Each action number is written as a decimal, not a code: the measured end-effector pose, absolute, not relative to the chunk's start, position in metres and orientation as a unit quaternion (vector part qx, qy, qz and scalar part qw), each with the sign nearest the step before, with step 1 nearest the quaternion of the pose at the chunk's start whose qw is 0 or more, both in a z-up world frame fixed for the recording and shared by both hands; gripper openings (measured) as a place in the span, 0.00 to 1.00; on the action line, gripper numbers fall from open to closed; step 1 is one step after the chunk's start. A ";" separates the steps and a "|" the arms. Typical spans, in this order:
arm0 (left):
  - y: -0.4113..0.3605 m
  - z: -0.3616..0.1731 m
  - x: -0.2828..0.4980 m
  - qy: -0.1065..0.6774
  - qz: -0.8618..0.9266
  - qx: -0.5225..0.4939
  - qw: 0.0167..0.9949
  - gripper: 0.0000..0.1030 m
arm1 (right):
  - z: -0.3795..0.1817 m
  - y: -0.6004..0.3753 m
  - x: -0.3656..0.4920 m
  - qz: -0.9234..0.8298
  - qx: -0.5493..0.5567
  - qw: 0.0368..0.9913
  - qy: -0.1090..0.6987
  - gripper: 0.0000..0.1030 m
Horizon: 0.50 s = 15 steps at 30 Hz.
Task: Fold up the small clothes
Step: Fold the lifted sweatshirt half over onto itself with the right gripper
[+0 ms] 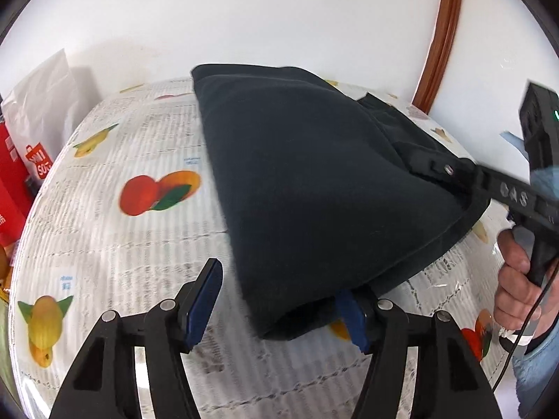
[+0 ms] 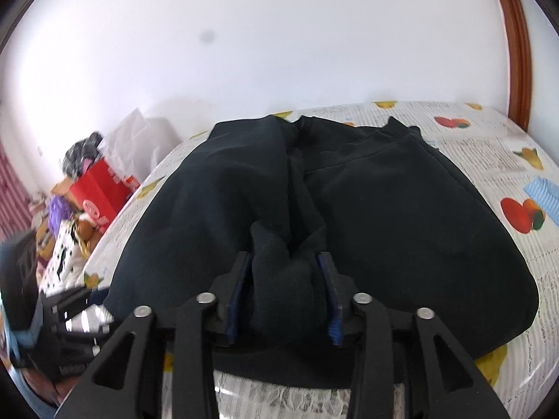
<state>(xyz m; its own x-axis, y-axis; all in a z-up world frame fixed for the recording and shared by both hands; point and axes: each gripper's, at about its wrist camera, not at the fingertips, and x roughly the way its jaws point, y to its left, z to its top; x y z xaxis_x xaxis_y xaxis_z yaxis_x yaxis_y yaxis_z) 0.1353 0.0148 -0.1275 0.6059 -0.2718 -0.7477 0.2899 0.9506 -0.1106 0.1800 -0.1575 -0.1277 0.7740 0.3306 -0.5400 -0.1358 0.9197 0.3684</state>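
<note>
A black garment (image 1: 314, 181) lies partly folded on the table with the fruit-print cloth (image 1: 139, 244). My left gripper (image 1: 279, 307) is open, its right finger under the garment's near corner and its left finger beside the garment. My right gripper (image 2: 284, 289) is shut on a bunched fold of the black garment (image 2: 401, 209) at its near edge. In the left wrist view the right gripper (image 1: 440, 169) reaches in from the right and grips the garment's right edge, held by a hand.
A white bag and red boxes (image 1: 31, 153) stand at the table's left edge. The right wrist view shows a pile of red boxes and clutter (image 2: 91, 195) on the floor at left. A white wall and a brown door frame (image 1: 440, 45) lie behind.
</note>
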 end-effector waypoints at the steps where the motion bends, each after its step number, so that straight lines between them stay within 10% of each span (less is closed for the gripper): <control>1: 0.008 -0.130 0.140 0.421 -0.150 0.018 0.894 0.60 | -0.128 -0.158 0.185 0.124 0.165 0.927 0.314 0.42; 7: -0.014 -0.139 0.158 0.427 -0.125 0.034 0.895 0.67 | -0.142 -0.145 0.216 0.113 0.189 0.912 0.347 0.42; 11: -0.009 -0.143 0.160 0.429 -0.122 0.016 0.895 0.71 | -0.135 -0.141 0.218 0.117 0.169 0.921 0.330 0.15; 15: -0.009 -0.143 0.159 0.427 -0.118 0.020 0.896 0.71 | -0.115 -0.167 0.197 0.123 0.172 0.940 0.269 0.11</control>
<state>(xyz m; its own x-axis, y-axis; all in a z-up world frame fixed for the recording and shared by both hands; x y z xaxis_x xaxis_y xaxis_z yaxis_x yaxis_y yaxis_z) 0.1587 -0.0095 -0.1427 0.6067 -0.1943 -0.7708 0.2293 0.9712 -0.0644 0.1970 -0.1674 -0.1150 0.8253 0.3231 -0.4631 -0.1377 0.9105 0.3899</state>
